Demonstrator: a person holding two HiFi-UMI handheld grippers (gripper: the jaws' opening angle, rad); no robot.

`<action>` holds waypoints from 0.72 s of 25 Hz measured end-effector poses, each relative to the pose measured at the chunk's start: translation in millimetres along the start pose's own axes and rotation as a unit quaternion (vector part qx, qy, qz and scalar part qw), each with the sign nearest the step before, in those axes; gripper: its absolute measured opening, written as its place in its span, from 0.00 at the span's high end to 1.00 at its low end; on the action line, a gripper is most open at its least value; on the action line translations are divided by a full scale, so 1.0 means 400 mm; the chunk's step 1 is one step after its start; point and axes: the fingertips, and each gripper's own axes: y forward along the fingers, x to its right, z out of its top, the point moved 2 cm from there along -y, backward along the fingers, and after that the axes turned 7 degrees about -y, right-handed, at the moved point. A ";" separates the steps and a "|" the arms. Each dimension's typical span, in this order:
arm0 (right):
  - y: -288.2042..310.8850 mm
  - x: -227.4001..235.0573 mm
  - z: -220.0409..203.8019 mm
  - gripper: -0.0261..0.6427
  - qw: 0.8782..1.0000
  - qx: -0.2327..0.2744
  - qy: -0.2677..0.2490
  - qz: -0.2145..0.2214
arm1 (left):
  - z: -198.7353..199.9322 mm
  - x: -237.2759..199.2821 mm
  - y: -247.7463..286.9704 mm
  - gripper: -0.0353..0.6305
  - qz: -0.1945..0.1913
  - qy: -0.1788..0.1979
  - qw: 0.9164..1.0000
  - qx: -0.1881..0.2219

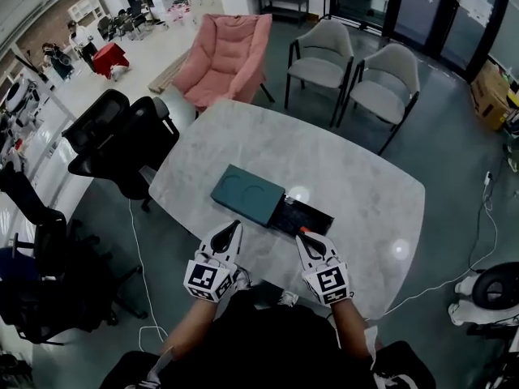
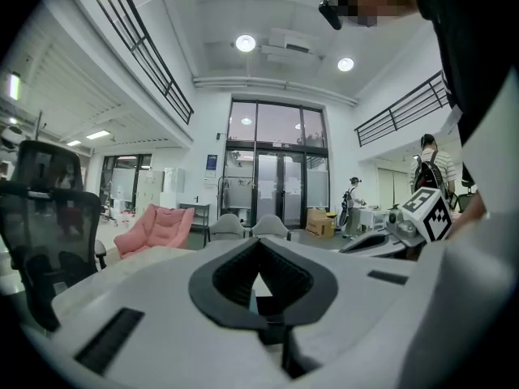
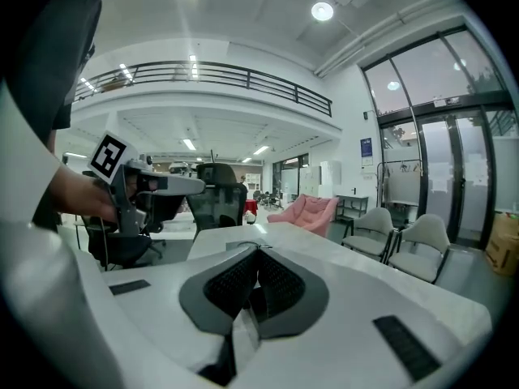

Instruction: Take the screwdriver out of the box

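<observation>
A: Screwdriver [image 1: 302, 230], out yet?

B: No. It's in the box [image 1: 247, 194], mid-table [image 1: 365, 193]. Teal sleeve w/ two round dents on top, and a black tray [image 1: 312, 215] slid out at its right end. An orange-red bit at the tray's near-left corner looks like the handle. Rest of the tray is too dark to read.

A: Right gripper [image 1: 300, 237]?

B: Jaws fully together, nothing btwn them. Its own view shows the pads meeting at the tip and an empty hollow behind. Tip sits just beside the orange bit at the tray's near edge. Can't tell if it's touching.

A: Left gripper [image 1: 235, 225]?

B: Same: tips closed on each other, holding nothing. It's near the sleeve's front edge, apart from it, pointing roughly level over the tabletop.

A: Anything else nearby?

B: Pink armchair [image 1: 223, 59] and two grey chairs [image 1: 349, 67] on the far side of the table, black office chair [image 1: 117, 140] at left. White cable [image 1: 138, 266] on the floor.
</observation>
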 end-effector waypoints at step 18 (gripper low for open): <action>0.143 0.055 -0.244 0.93 0.978 -0.205 -0.027 0.001 | -0.030 -0.123 0.112 0.94 -0.080 -0.021 0.996 -0.027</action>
